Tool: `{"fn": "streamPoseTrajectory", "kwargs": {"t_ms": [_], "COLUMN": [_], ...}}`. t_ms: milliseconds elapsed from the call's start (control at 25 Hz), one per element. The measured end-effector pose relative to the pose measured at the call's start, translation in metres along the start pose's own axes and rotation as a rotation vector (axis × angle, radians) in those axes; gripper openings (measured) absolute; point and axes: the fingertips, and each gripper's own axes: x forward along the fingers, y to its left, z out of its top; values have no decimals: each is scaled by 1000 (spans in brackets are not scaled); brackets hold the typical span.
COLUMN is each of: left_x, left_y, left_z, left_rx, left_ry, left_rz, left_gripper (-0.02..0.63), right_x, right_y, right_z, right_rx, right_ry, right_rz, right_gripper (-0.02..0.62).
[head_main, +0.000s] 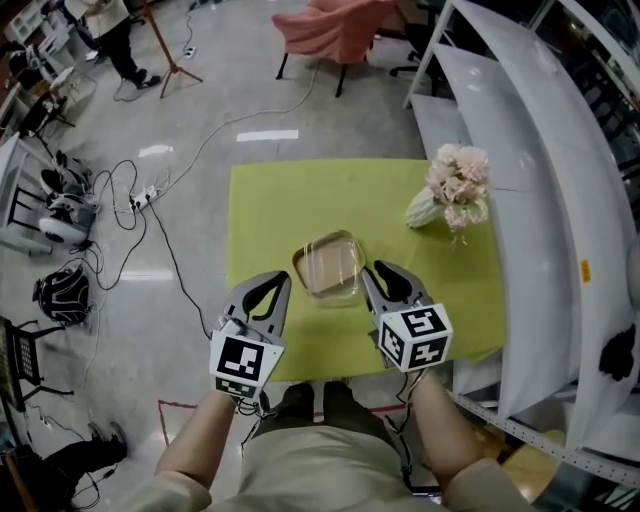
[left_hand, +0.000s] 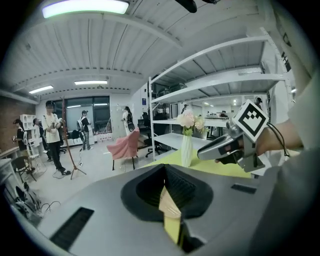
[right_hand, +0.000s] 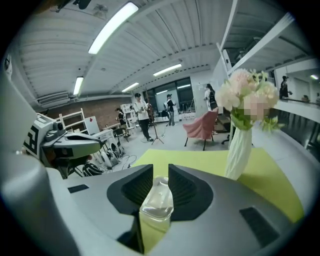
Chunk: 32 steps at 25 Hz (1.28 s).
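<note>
A clear, rounded-square container (head_main: 328, 265) rests in the middle of a yellow-green table (head_main: 270, 200). My right gripper (head_main: 368, 270) is at its right edge. In the right gripper view the jaws (right_hand: 160, 177) stand a narrow gap apart, and the container's corner (right_hand: 157, 202) fills that gap. My left gripper (head_main: 283, 282) is at the container's left edge, and its tips (left_hand: 165, 181) meet, with only a sliver of tan rim and table showing behind them. Each gripper shows in the other's view: the right gripper (left_hand: 220, 147) and the left gripper (right_hand: 70, 145).
A white vase of pale pink flowers (head_main: 450, 190) stands at the table's far right; the vase (right_hand: 239, 150) is ahead and right of the right gripper. White shelving (head_main: 530, 200) borders the table's right side. Cables (head_main: 150, 190), bags and a pink-draped chair (head_main: 335, 30) are on the floor beyond.
</note>
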Motion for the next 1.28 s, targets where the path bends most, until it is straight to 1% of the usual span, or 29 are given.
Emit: {"fn": "streamPoseTrajectory", "kwargs": {"t_ms": [80, 240, 400, 640, 760, 880, 1000, 1120, 1280], "left_x": [9, 24, 32, 33, 32, 31, 29, 26, 19], "left_y": [2, 8, 6, 3, 2, 3, 4, 5, 7], "left_z": [-18, -47, -77, -105, -113, -115, -113, -109, -98], "left_rx": [-15, -51, -81, -130, -142, -150, -152, -147, -138], "left_ry": [38, 89, 150, 202, 216, 221, 217, 207, 189], "left_rz": [-5, -15, -31, -43, -44, -42, -36, -32, -24], "left_gripper": [8, 8, 8, 8, 8, 8, 8, 8, 8], "right_x": [15, 40, 60, 80, 87, 90, 91, 87, 77], "right_y": [-4, -10, -21, -35, -38, -39, -39, -37, -33], "right_z": [-22, -58, -94, -133, -142, -146, -148, -143, -123], "right_rx": [22, 85, 125, 211, 247, 276, 304, 309, 316], "right_ry": [42, 116, 183, 257, 269, 274, 272, 263, 224], "right_rz": [-1, -7, -43, -66, -73, -72, -73, -77, -71], "right_gripper": [103, 103, 103, 103, 101, 66, 55, 31, 23]}}
